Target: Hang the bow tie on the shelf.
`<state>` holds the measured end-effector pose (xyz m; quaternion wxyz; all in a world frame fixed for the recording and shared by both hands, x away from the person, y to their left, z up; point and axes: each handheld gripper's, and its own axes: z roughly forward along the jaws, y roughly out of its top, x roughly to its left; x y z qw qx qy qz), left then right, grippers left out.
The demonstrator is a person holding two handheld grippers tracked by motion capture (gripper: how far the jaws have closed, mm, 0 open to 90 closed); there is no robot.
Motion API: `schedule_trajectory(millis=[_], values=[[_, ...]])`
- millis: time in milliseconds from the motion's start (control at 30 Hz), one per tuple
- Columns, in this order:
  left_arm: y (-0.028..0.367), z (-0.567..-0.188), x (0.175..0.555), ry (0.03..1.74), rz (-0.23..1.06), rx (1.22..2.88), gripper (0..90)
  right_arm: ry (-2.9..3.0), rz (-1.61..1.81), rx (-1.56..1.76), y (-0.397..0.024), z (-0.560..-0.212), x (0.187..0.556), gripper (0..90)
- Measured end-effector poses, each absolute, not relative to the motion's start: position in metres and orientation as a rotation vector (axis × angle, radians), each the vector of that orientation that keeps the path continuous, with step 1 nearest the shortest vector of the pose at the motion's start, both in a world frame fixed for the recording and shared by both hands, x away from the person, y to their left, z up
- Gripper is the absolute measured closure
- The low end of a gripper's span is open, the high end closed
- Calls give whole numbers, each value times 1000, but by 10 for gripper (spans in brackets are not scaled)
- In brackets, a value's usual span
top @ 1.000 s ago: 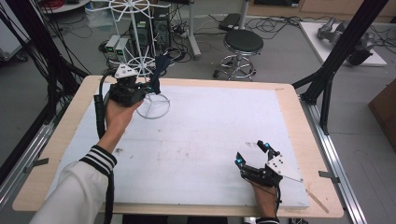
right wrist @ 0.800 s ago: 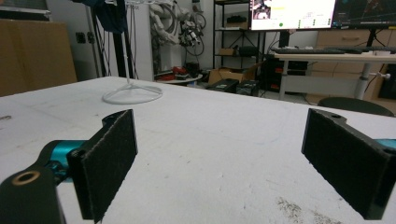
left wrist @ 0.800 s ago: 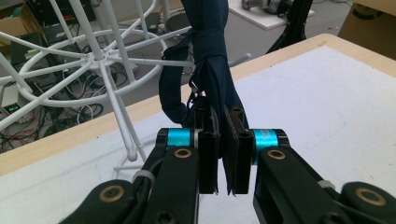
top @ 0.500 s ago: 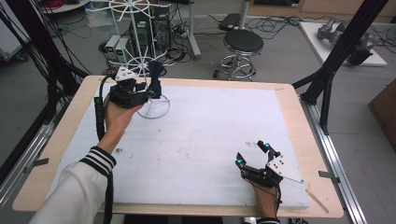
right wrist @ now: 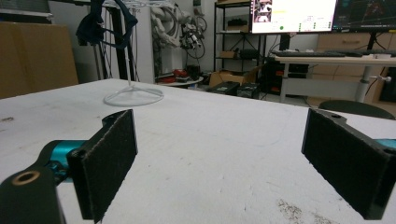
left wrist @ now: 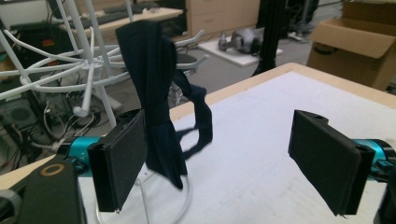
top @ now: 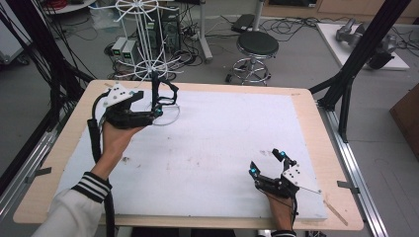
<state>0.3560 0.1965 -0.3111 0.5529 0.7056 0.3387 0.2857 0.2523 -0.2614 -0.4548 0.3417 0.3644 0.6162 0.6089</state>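
Dark strap [left wrist: 159, 107] hangs from white wire rack [top: 143, 44] nr far-left corner of tabletop [top: 222, 143], long axis vertical. Left gripper [left wrist: 224, 163] right beside it, jaws apart, strap just off one pad, ungripped. Right gripper [top: 269, 165] nr near-right corner, jaws apart, empty, well apart. Left nearer.

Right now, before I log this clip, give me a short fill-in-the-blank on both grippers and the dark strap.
1. The dark strap hangs from the white wire ____.
2. The left gripper is ____, nothing clamped.
3. The right gripper is open near the table's ____ edge.

Missing: stand; open; near
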Motion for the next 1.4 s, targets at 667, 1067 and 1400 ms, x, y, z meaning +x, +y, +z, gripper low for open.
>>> schedule_trajectory(millis=[667, 1067, 1400], values=[[305, -393, 280, 661, 734, 1481, 128, 1599, 1578, 944, -261, -455, 252, 95], [322, -455, 258, 714, 839, 1422, 129, 1595, 1572, 947, -261, -455, 252, 95], [326, -455, 260, 774, 821, 1388, 129, 1593, 1570, 945, -260, -455, 251, 95]])
